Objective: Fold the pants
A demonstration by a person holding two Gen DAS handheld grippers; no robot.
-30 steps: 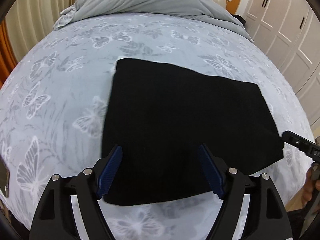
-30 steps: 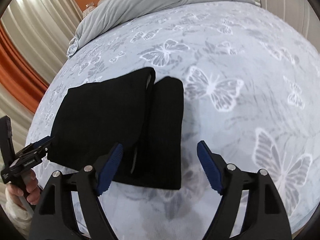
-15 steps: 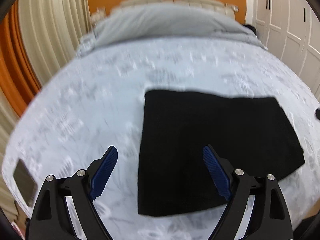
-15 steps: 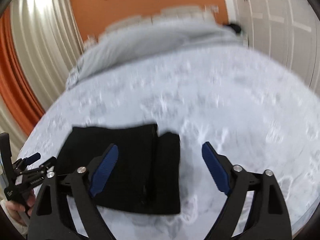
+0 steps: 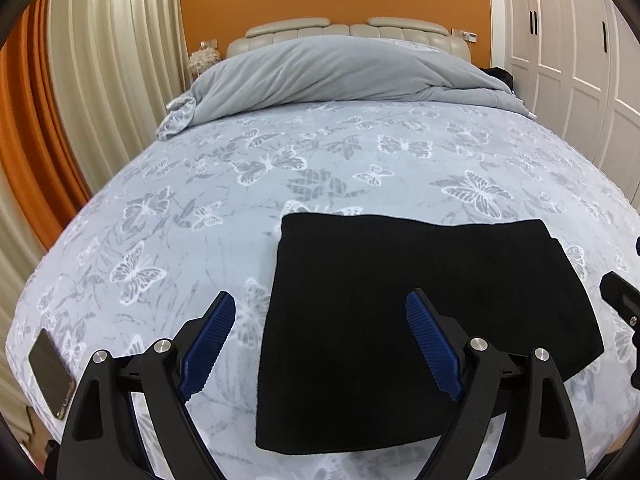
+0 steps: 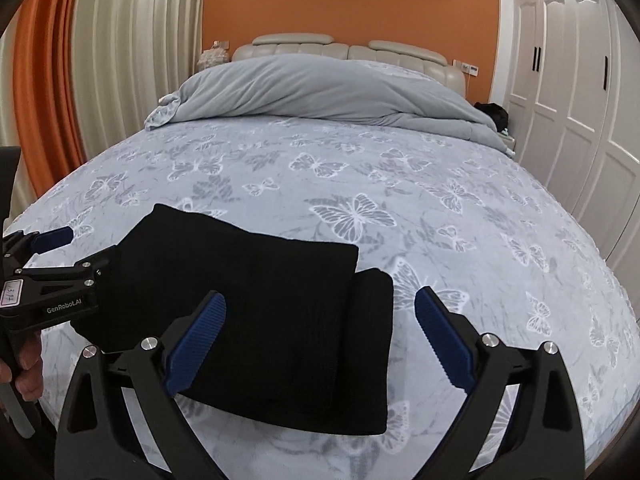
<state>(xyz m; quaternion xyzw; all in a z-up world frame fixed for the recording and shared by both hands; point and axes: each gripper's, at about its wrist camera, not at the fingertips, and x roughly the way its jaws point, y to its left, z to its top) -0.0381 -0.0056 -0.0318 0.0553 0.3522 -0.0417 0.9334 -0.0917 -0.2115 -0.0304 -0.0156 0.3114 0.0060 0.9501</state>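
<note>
The black pants (image 5: pixel 400 304) lie folded into a flat rectangle near the front edge of the bed; in the right wrist view the pants (image 6: pixel 272 312) show a folded layer on top and a narrower strip at the right. My left gripper (image 5: pixel 320 344) is open and empty, raised above the pants' left edge. My right gripper (image 6: pixel 320 340) is open and empty above the pants' right part. The left gripper also shows at the left of the right wrist view (image 6: pixel 60 256), and part of the right one at the right edge of the left wrist view (image 5: pixel 620 304).
The bed (image 5: pixel 320 168) has a blue-grey butterfly sheet. A grey duvet (image 5: pixel 340 76) is bunched at the headboard. A phone (image 5: pixel 52 376) lies at the bed's front left corner. Curtains stand at the left, white wardrobe doors (image 6: pixel 580 100) at the right.
Both grippers have lifted and tilted up from looking down at the pants, so the headboard and wall show. The pants have not moved. Both stay open.
</note>
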